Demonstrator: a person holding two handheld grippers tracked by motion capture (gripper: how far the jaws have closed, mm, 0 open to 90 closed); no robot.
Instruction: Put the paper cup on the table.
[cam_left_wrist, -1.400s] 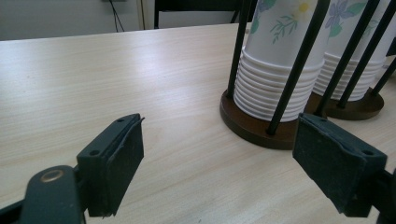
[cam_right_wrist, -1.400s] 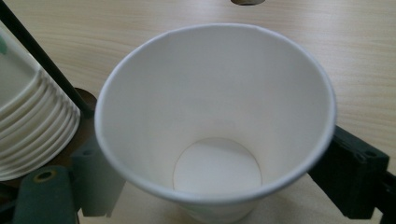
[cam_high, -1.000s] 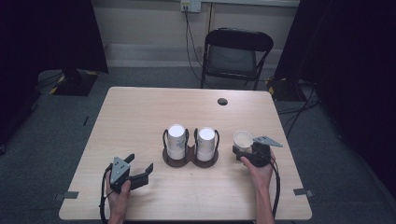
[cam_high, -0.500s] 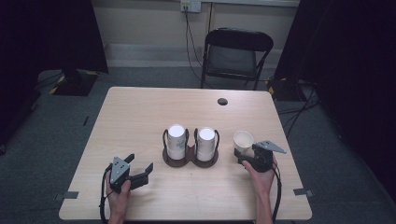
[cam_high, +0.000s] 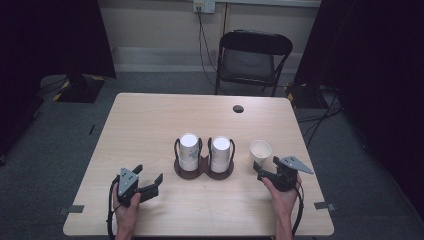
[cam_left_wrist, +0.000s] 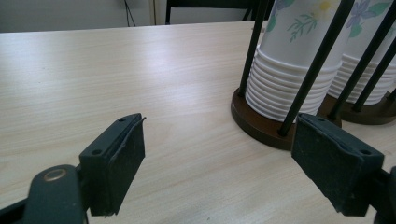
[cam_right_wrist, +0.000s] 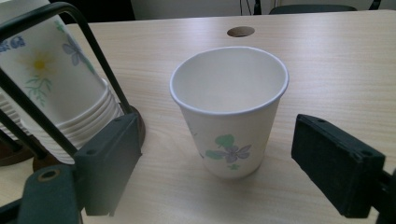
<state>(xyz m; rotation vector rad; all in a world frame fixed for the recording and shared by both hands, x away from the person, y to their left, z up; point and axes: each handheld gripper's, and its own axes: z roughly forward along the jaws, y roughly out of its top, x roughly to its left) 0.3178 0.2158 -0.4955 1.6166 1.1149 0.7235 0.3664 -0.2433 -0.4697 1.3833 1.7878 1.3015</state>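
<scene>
Now the right gripper (cam_right_wrist: 217, 172) stands drawn back from the cup (cam_right_wrist: 229, 109), toward the person; one second ago its jaws were at the cup. The jaws are spread wide, having just closed a trifle, and the cup stands upright ahead of them, apart from both pads. Judgement: the cup has been set down and released; the placing step looks complete.

The left gripper (cam_left_wrist: 219, 172) has kept its place, jaws wide with nothing between them, aimed at the near rack (cam_left_wrist: 264, 123).

Clearances, near to far: bare table (cam_right_wrist: 327, 84) lies beside the right gripper's far pad and beyond the cup. To the other side the rack, holding two stacks (cam_high: 189, 151), stands near the cup but apart. Farther on is a hole (cam_right_wrist: 241, 31), then the table's far edge and a chair (cam_high: 254, 59).
</scene>
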